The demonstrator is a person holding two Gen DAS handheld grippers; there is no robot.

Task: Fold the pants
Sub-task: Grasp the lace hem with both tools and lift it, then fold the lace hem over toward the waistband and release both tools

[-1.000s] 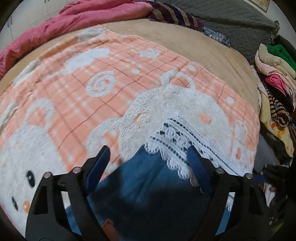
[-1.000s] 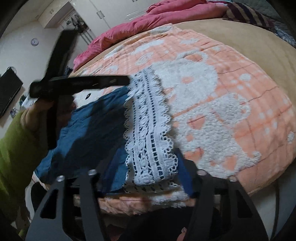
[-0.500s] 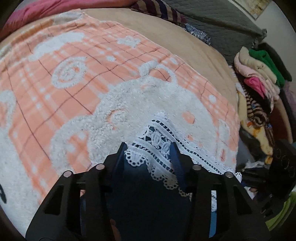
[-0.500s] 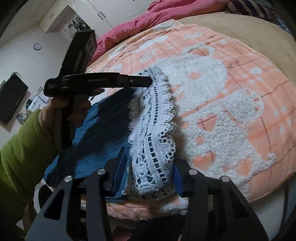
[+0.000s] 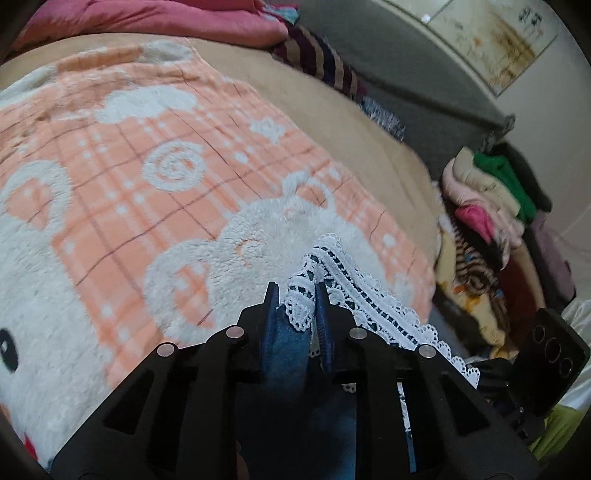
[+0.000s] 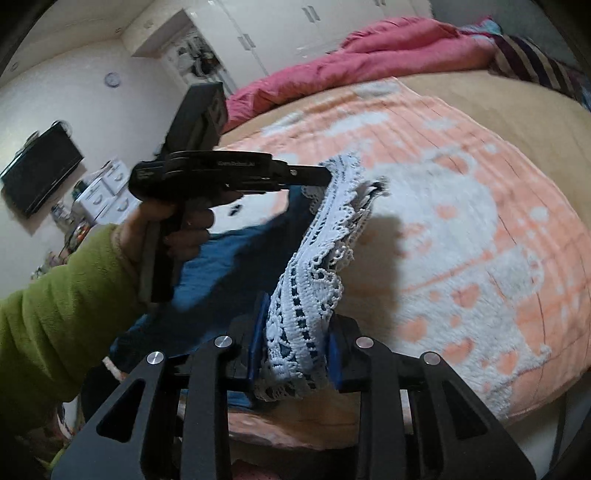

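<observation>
The pants are blue denim (image 6: 229, 258) with a wide white lace hem (image 6: 314, 258). They lie at the near edge of the bed on an orange and white fleece blanket (image 5: 147, 192). My left gripper (image 5: 297, 306) is shut on one end of the lace hem (image 5: 354, 288) and blue cloth. My right gripper (image 6: 295, 350) is shut on the other end of the hem. The hem hangs lifted between the two grippers above the blanket. The left gripper also shows in the right wrist view (image 6: 321, 175), held by a hand in a green sleeve.
A pink quilt (image 6: 369, 55) and a striped cloth (image 5: 325, 62) lie at the far end of the bed. A pile of folded clothes (image 5: 491, 206) stands to the right of the bed. A wardrobe (image 6: 277, 29) and a wall screen (image 6: 40, 170) are beyond.
Both grippers closed from open onto the lace hem. They then lifted the hem off the blanket, so the lace now hangs between them.
</observation>
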